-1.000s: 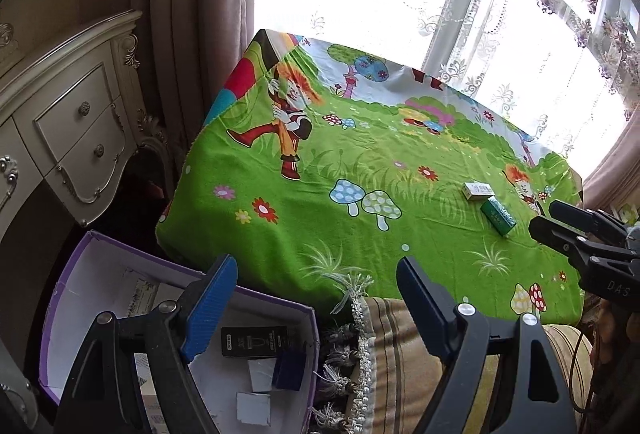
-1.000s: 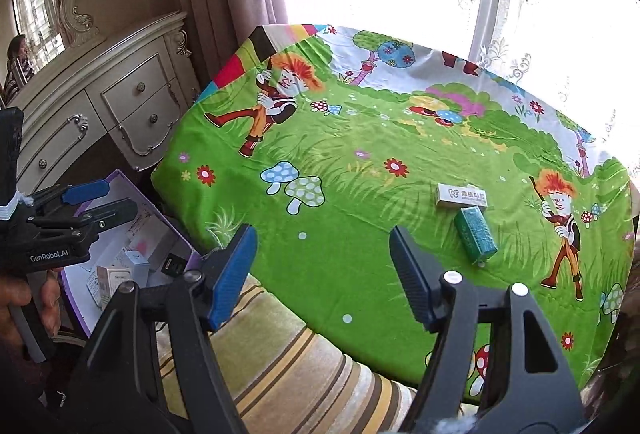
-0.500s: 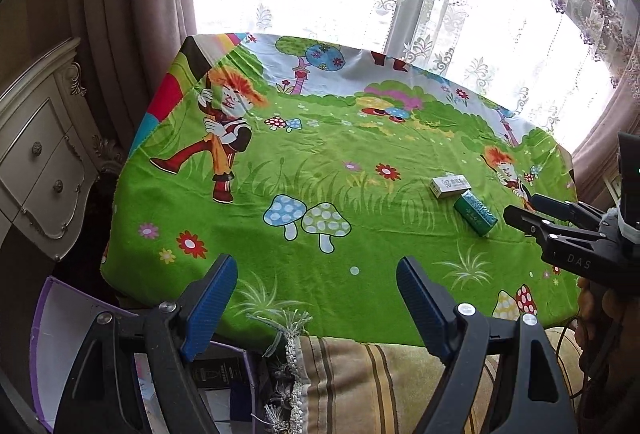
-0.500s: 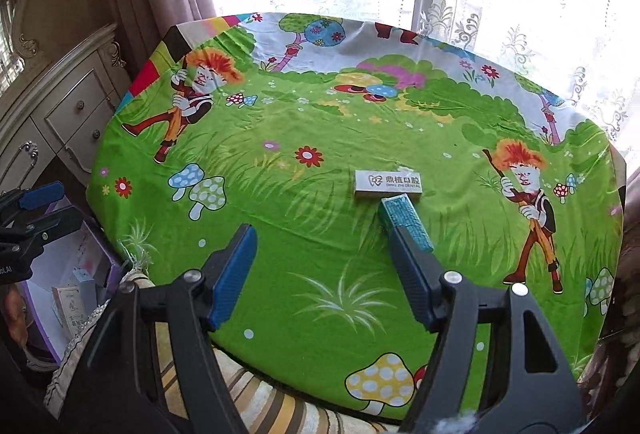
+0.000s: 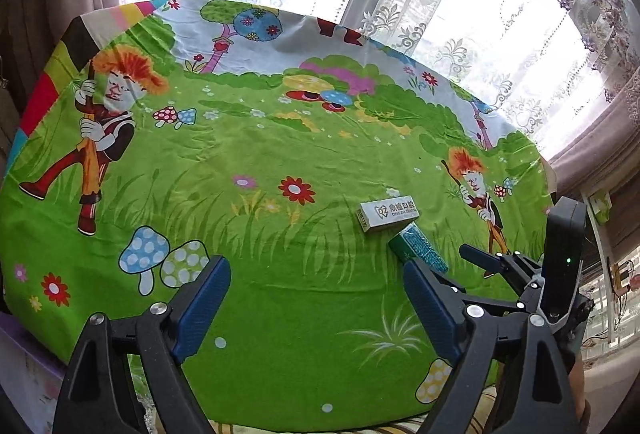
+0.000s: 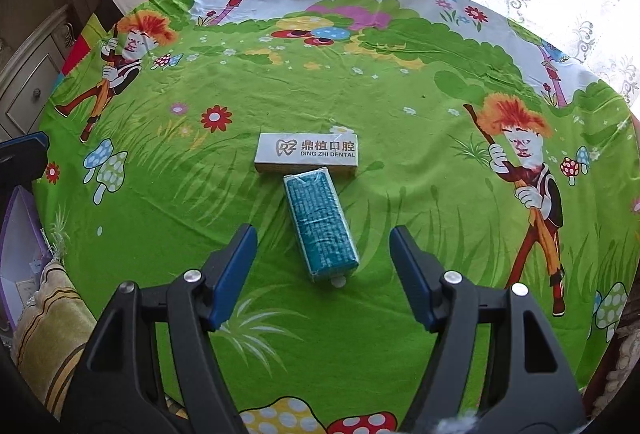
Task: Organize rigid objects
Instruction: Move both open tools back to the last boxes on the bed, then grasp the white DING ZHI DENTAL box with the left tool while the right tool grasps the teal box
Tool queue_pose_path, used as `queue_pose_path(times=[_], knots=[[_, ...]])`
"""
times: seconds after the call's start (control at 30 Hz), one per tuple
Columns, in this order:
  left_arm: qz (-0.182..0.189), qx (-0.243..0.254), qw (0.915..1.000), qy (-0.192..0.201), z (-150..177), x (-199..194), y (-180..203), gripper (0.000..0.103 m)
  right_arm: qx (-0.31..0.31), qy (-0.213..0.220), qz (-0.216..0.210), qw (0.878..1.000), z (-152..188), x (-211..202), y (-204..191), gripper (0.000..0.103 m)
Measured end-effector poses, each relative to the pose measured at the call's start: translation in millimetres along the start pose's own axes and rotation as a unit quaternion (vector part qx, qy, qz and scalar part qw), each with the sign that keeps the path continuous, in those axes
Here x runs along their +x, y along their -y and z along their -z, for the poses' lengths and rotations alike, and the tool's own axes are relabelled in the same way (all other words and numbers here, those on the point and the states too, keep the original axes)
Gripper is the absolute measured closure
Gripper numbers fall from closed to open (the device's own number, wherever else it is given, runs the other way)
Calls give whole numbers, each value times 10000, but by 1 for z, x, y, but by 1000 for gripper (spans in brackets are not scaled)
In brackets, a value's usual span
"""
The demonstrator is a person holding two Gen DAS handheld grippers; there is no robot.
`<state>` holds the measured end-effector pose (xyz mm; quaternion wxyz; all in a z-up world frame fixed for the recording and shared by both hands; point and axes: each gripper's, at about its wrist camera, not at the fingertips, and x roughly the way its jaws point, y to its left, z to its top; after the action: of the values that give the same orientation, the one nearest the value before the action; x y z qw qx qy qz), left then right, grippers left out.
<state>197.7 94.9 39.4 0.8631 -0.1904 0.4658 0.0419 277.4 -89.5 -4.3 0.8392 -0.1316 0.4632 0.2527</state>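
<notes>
A teal box wrapped in clear film point(image 6: 322, 224) lies on the green cartoon tablecloth point(image 6: 400, 173), one end touching a white box printed "DING ZHI DENTAL" point(image 6: 307, 153) behind it. My right gripper point(image 6: 323, 266) is open and empty, its fingers to either side of the teal box's near end. My left gripper point(image 5: 316, 294) is open and empty over the cloth, left of both boxes. In the left wrist view the white box point(image 5: 387, 213) and teal box point(image 5: 420, 252) lie to the right, and the right gripper's fingers point(image 5: 480, 260) reach in from the right.
A purple-edged white storage box point(image 6: 18, 254) with small cartons sits low at the left beside a striped cushion point(image 6: 48, 322). A cream dresser point(image 6: 28, 89) stands at the left. Lace curtains and a bright window lie behind the table.
Both grippers have swung right and forward from the storage box toward the table. The right gripper has closed in on the teal box, which now sits between its open fingers.
</notes>
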Motion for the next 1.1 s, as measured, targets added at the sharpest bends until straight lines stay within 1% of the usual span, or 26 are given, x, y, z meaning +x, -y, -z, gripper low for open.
queue_pose_path(times=[0.07, 0.1, 0.13, 0.17, 0.23, 0.3, 0.37, 0.43, 0.57, 0.67, 0.73, 0.83, 0.9, 0.93, 0.97, 1.0, 1.03, 1.1], knots=[[100, -183, 9997, -158, -8, 19, 6, 14, -48, -79, -56, 9999, -1, 11, 0, 31], [121, -280, 9992, -242, -11, 29, 9, 14, -71, -84, -98, 9999, -2, 14, 0, 33], [110, -354, 9989, -303, -14, 38, 12, 14, -89, -89, -140, 9998, -2, 17, 1, 45], [108, -422, 9984, -360, -17, 47, 15, 14, -72, -140, -183, 9997, -1, 20, 2, 65], [100, -556, 9971, -501, -21, 66, 23, 14, 74, -177, -214, 9996, 1, 23, 9, 66], [57, -625, 9963, -595, -25, 82, 34, 14, 230, -161, -160, 9995, 4, 19, 18, 66], [-49, -687, 9952, -696, -27, 98, 46, 13, 516, -104, 14, 9986, 9, 13, 33, 66], [-238, -783, 9934, -801, -28, 114, 58, 12, 872, -30, 236, 9959, 15, 6, 51, 66], [-609, -827, 9910, -862, -30, 138, 79, 3, 1371, 152, 619, 9885, 23, -8, 83, 66], [-806, -732, 9903, -859, -32, 149, 93, 2, 1523, 259, 701, 9855, 26, -15, 95, 66], [-997, -760, 9876, -944, -31, 158, 97, 2, 1579, 273, 691, 9847, 28, -16, 98, 66], [-1161, -712, 9853, -1036, -30, 171, 103, 2, 1591, 274, 654, 9847, 30, -15, 100, 66], [-1352, -577, 9843, -975, -31, 176, 108, 3, 1577, 274, 648, 9850, 32, -16, 99, 66], [-1426, -501, 9839, -950, -31, 177, 109, 3, 1565, 276, 645, 9852, 32, -16, 98, 66], [-1519, -374, 9834, -915, -30, 177, 111, 8, 1549, 287, 640, 9854, 32, -17, 97, 66], [-1611, -244, 9826, -887, -30, 176, 113, 16, 1540, 300, 642, 9855, 33, -19, 97, 66], [-1660, -164, 9822, -868, -30, 175, 113, 20, 1533, 317, 641, 9856, 33, -20, 96, 66], [-1433, -171, 9850, -945, -29, 169, 108, 21, 1536, 351, 610, 9856, 32, -25, 93, 66]])
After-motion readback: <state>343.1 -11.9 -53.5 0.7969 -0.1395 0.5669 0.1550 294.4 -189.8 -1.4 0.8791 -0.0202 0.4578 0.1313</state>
